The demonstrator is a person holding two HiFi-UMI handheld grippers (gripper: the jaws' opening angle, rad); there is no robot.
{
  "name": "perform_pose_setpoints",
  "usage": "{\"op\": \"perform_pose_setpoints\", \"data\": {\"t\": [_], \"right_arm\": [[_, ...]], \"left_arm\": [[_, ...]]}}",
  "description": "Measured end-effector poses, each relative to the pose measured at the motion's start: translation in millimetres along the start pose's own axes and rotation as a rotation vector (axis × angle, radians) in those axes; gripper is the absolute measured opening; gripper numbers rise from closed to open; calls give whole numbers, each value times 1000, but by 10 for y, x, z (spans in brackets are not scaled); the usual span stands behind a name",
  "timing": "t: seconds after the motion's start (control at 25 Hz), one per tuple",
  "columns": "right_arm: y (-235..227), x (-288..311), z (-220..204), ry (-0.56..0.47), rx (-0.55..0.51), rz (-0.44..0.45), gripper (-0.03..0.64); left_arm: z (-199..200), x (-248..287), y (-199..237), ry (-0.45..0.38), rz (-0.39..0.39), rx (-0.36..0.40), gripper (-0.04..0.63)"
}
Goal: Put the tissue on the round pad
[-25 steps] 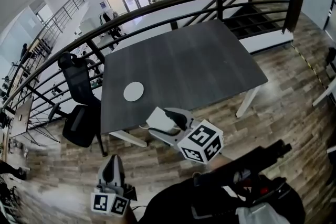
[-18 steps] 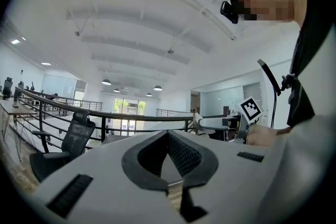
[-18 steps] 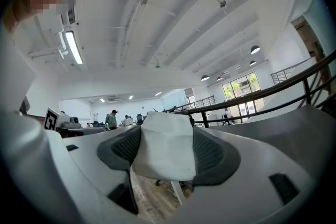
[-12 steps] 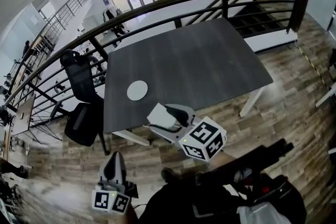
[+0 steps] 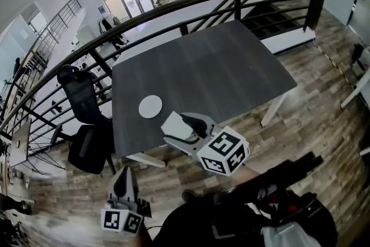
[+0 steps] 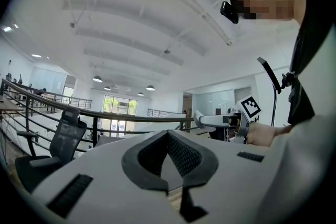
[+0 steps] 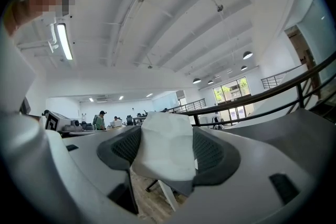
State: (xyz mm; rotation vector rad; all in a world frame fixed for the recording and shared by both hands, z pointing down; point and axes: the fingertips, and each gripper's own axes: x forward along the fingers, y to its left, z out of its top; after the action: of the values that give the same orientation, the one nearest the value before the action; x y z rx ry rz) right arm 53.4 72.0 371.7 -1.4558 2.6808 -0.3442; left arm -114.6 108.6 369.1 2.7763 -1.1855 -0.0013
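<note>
A white round pad (image 5: 150,106) lies on the dark grey table (image 5: 214,72), near its front left corner. My right gripper (image 5: 176,130) hovers at the table's front edge, just right of the pad, shut on a folded white tissue (image 5: 175,126). In the right gripper view the tissue (image 7: 167,147) fills the gap between the two pads (image 7: 125,150). My left gripper (image 5: 124,182) hangs low over the wooden floor, well short of the table, with its jaws closed on nothing; in the left gripper view its tips (image 6: 169,152) meet.
A black railing (image 5: 191,3) curves behind the table. A black office chair (image 5: 87,124) stands left of the table. Wooden floor (image 5: 312,107) surrounds the table, and a stairwell opens at the back right. The person's dark clothing fills the bottom of the head view.
The head view has shifted slightly; the right gripper with the tissue stays near the table's front edge by the pad. The left gripper has barely moved.
</note>
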Motion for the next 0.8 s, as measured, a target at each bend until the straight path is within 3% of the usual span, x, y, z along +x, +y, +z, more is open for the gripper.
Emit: {"op": "perform_pose_setpoints", "data": {"t": [0.28, 0.44, 0.8], "right_arm": [[176, 586, -148, 3, -6, -55, 314], [107, 583, -37, -4, -11, -81, 314], [140, 873, -25, 12, -48, -153, 314]], "left_arm": [[-28, 20, 670, -23, -68, -16, 5], [73, 163, 648, -41, -109, -37, 5], [36, 238, 1062, -18, -162, -22, 5]]}}
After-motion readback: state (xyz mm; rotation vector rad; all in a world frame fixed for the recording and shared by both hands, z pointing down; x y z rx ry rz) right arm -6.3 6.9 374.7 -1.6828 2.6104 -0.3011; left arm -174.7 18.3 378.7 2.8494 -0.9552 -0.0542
